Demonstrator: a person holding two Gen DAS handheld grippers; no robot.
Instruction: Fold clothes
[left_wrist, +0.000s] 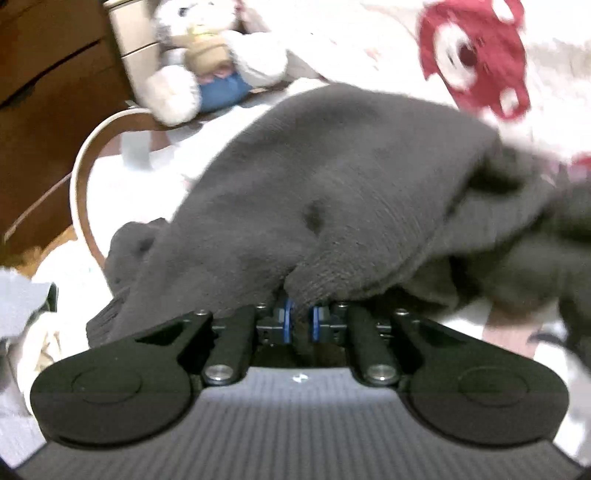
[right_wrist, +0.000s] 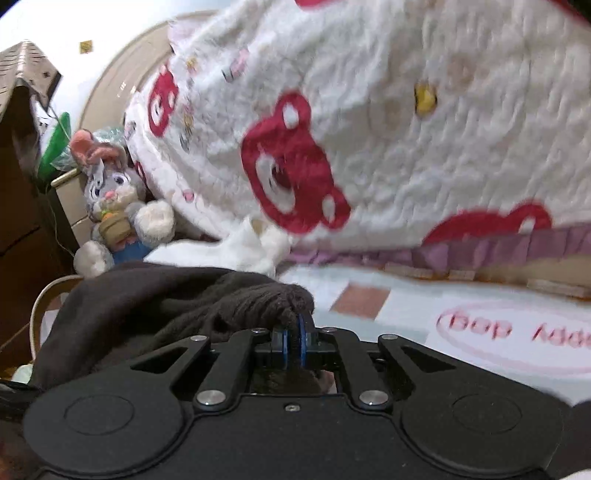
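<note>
Holding a dark grey knitted garment (left_wrist: 332, 177) at two points, we have it bunched and partly lifted across the middle of both views. Our left gripper (left_wrist: 301, 319) has its blue pads pressed on a ribbed edge of the knit at lower centre of the left view; our right gripper (right_wrist: 293, 334) pinches another ribbed edge the same way, pads nearly together with cloth between them.

We judge a fold or a spreading to be in hand (which one, the pictures do not settle). To do it well, we keep both pinches firm on the ribbing, hold the two edges level, and keep the cloth taut enough that the loose folds at the right of the left view do not drag.

Beneath lies a white printed bed sheet (right_wrist: 461, 317). A white fleece blanket with red bear faces (right_wrist: 406, 129) fills the upper right, a grey plush rabbit (right_wrist: 118, 206) sits at left, and a brown wooden cabinet (left_wrist: 44, 92) stands upper left.
</note>
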